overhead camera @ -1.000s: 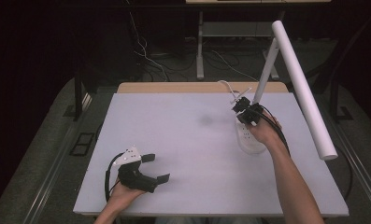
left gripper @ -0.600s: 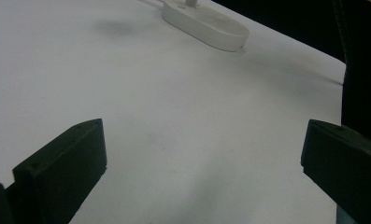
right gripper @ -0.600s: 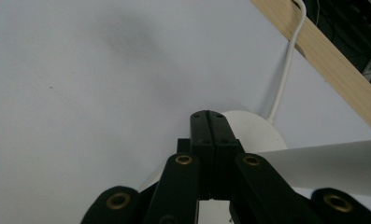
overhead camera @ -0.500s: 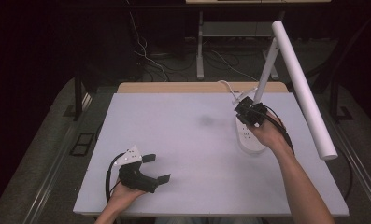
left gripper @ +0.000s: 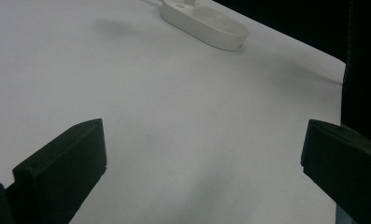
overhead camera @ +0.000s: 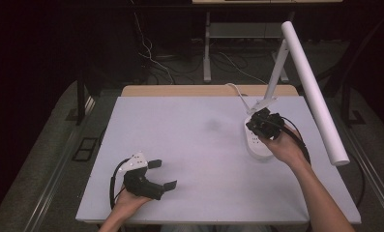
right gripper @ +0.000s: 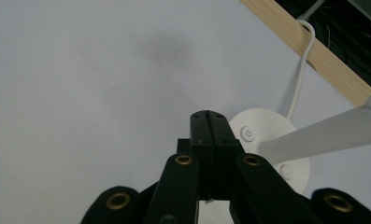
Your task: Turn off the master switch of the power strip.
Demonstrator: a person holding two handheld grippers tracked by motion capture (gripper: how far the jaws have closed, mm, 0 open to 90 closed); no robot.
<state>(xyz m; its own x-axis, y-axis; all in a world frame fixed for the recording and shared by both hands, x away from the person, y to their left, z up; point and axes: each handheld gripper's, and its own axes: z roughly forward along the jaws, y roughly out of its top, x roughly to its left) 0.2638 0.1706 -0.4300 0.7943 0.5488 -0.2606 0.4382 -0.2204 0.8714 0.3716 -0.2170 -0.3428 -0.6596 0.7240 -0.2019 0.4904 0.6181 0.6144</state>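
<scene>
The lamp [overhead camera: 296,92] is standing at the bench's [overhead camera: 189,145] far right; it looks rigid, smooth plastic, top-heavy. Right tongs [overhead camera: 258,122], pressed together and empty, are hovering over its base [right gripper: 267,140] beside the button [right gripper: 248,134]. Left tongs [overhead camera: 161,175] are resting spread, empty. Grip the stem.

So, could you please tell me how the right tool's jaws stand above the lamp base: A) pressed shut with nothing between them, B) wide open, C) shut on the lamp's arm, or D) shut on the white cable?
A: in the right gripper view the right tool has its two black jaws pressed flat together, empty, over the lamp base beside its power button.
</scene>
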